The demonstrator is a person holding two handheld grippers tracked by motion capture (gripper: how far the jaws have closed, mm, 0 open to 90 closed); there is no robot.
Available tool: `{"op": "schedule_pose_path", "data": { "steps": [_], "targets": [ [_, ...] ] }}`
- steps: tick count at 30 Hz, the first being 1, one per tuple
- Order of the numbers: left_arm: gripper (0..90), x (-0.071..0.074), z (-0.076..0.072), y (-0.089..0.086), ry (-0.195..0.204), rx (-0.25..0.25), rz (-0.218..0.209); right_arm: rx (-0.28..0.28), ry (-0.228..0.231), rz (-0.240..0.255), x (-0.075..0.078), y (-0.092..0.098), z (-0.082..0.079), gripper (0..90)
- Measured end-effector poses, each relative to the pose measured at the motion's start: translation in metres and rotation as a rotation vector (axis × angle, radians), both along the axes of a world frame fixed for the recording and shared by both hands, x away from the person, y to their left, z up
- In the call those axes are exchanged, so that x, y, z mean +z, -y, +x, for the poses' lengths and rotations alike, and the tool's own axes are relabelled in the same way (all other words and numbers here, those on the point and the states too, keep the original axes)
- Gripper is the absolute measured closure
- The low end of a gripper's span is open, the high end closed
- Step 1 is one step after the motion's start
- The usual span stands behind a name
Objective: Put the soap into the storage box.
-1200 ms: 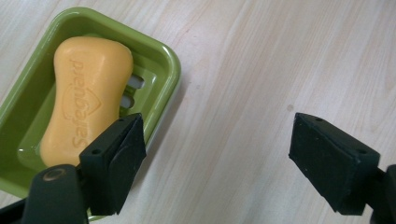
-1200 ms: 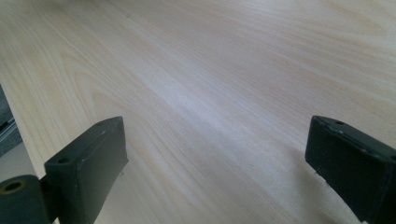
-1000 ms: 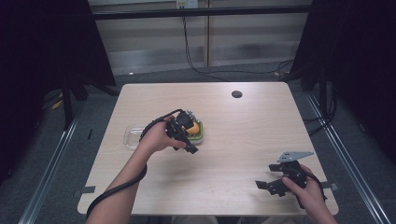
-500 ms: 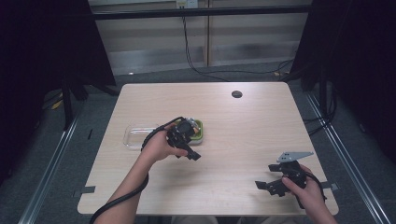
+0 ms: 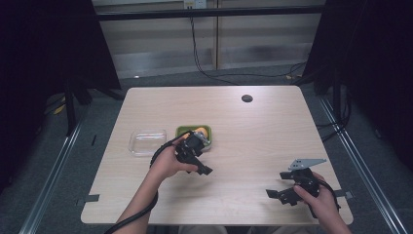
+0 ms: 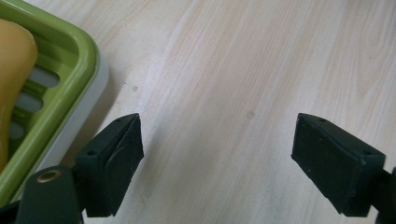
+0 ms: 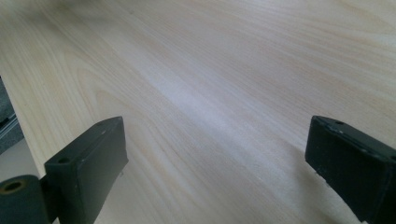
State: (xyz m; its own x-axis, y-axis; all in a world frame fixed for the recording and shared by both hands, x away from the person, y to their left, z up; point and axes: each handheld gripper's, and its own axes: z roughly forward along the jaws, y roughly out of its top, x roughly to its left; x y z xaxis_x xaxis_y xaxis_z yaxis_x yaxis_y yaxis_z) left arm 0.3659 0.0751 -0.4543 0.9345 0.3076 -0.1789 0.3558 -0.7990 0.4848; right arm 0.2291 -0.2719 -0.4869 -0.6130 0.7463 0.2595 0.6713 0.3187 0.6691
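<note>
Both sets of jaws wide apart over bare table (image 5: 243, 141), left gripper (image 6: 217, 154) just beside the green soap dish (image 5: 184, 130) mid-table with its orange soap (image 6: 13, 74), right gripper (image 5: 282, 192) near the front right corner.

What you have on the table, counted

You have one light wooden table (image 5: 243, 146), and on it one green slotted tray (image 5: 182, 130) holding one orange-yellow lump (image 5: 201, 130), with one clear shallow container (image 5: 147, 142) just beside it to the left. One dark round hole (image 5: 247, 98) sits in the far part of the tabletop. You hold two grippers, the left gripper (image 5: 197, 161) and the right gripper (image 5: 282, 189), one in each of your two hands, each with two black jaws set wide apart.
</note>
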Motion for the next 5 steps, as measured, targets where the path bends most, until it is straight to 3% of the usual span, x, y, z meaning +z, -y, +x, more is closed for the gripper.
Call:
{"op": "schedule_pose_path", "data": {
  "steps": [5],
  "targets": [
    [15.7,-0.0024,-0.0022,-0.0008,-0.008,0.014,-0.023,0.000,0.003,0.001,0.0007,0.0002,-0.0001,5.1]
  ]
}}
